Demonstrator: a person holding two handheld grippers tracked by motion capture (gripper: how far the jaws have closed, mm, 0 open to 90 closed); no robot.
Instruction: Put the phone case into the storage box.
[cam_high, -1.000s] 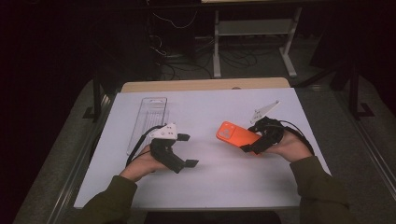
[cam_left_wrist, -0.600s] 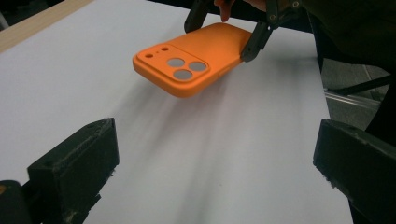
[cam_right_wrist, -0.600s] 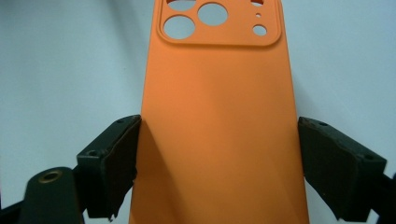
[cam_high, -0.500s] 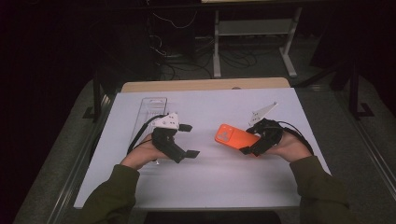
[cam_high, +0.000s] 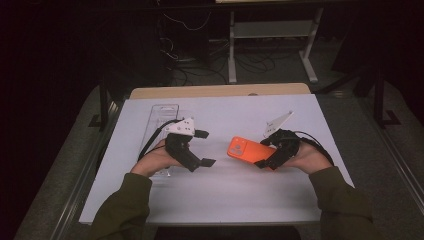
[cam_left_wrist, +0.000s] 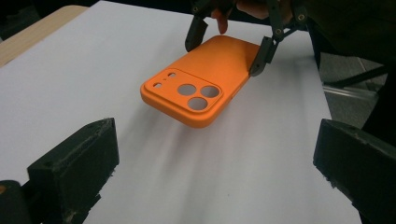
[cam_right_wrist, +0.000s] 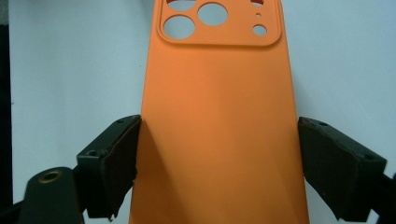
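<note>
My right gripper is clamped across the orange phone case, held lifted over the white table right of centre. My left gripper, jaws wide apart, has swung toward it since a second ago; I judge a handover is coming.

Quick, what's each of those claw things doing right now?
Left gripper: open, holding nothing.
Right gripper: shut on the orange phone case, held above the table.

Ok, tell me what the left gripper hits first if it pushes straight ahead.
Probably the orange phone case, camera-cutout end first: it sits dead ahead of the open left gripper, held off the table by the right gripper. Depth is uncertain.
</note>
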